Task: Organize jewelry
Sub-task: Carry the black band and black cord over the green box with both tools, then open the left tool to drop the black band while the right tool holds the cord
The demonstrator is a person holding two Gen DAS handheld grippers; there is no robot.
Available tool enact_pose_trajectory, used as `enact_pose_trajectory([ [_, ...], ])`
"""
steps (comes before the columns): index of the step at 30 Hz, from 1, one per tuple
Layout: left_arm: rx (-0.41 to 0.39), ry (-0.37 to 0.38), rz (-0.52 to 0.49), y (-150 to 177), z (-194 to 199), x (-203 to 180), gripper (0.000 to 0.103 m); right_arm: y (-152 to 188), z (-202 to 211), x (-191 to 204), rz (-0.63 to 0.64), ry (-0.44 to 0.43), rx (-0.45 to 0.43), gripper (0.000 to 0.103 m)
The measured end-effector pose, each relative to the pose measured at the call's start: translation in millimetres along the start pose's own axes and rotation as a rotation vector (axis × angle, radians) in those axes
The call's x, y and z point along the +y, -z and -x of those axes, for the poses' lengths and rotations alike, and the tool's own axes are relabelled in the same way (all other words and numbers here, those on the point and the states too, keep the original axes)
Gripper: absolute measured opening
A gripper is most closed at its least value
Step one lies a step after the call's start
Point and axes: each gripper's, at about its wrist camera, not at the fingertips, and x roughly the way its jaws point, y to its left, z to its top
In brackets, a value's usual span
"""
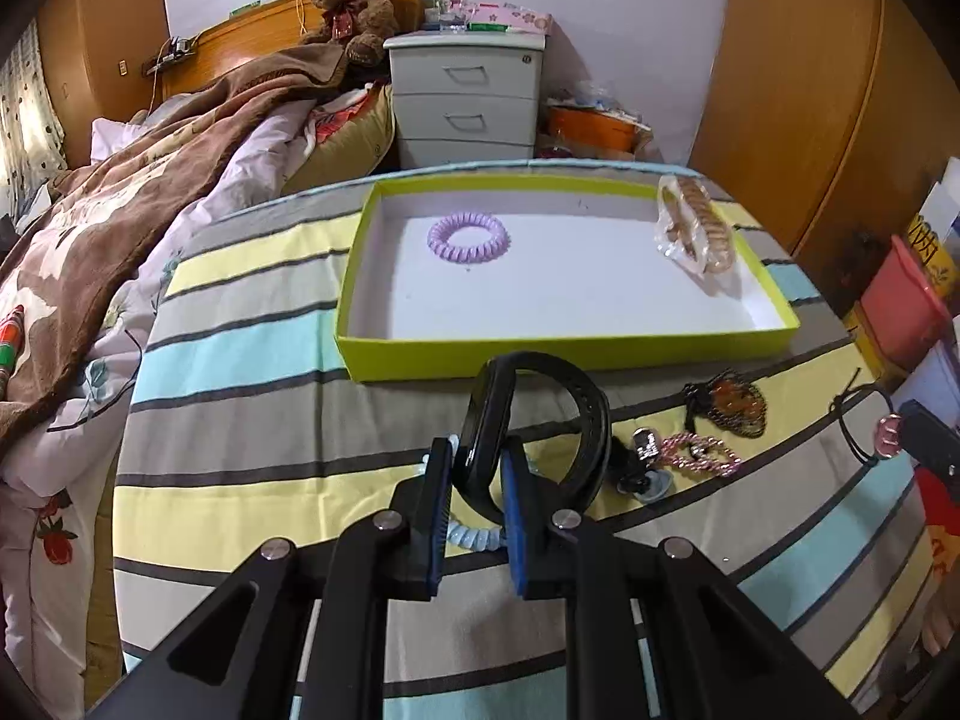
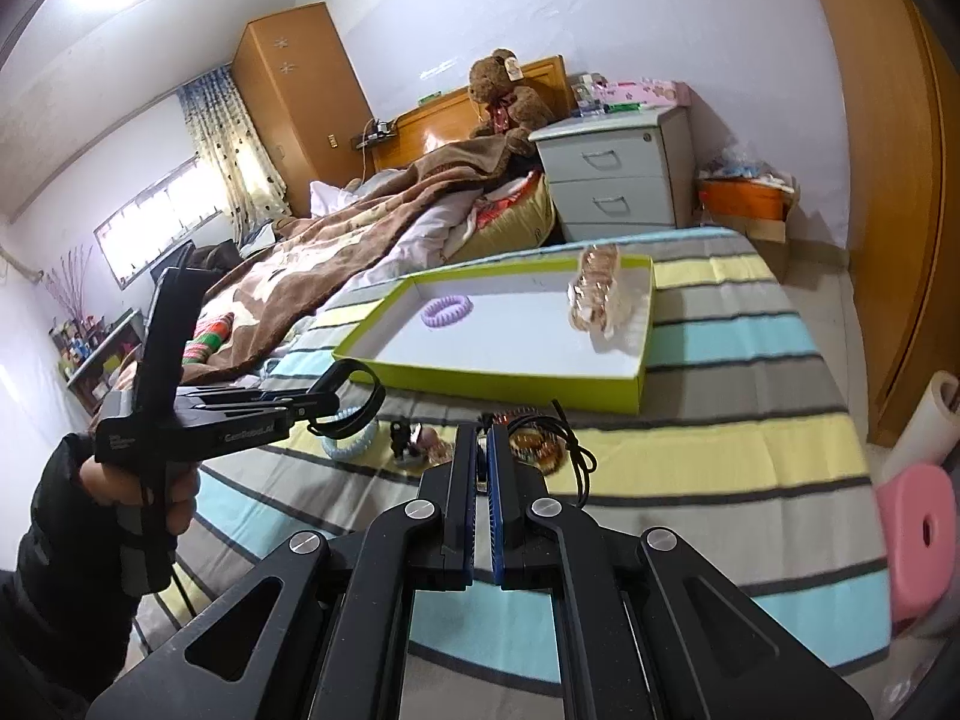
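Blue-padded fingers of the left gripper are clamped on a black wristband, lifted off the striped cloth. The right gripper has its jaws pressed almost together on a thin black cord, whose pink charm shows at the edge of the left view.

The striped cloth covers a flat surface beside a bed with a brown blanket — a teddy bear sits at the headboard, next to a grey drawer unit.

On the cloth lies a shallow green-edged tray, holding a purple spiral hair tie and a bagged beaded bracelet against its right wall. In front of the tray lie a pink bead bracelet, a dark mesh pouch and a pale blue spiral tie.

White lettering runs along the left gripper's side — too blurred to read surely.
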Motion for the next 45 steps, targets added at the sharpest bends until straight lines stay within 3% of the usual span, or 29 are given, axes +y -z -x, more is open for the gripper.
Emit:
enact_pose_trajectory([
  [10,-0.062,-0.002,0.027,-30.5,19.7,14.8,0.017,-41.2,-19.5,17.5,0.063,0.0,-0.029,0.003],
  [20,-0.07,-0.004,0.053,-61.5,7.9,29.7,0.017,-75.9,-67.7,22.5,0.12,0.011,-0.003,0.003],
  [34,-0.009,0.011,0.102,-85.2,-47.0,37.5,0.017,-107.9,-160.4,6.2,0.12,0.072,0.12,0.003],
  [45,0.044,0.007,0.121,-85.5,-80.5,39.5,0.017,-103.9,-210.7,5.4,0.154,0.123,0.232,0.003],
])
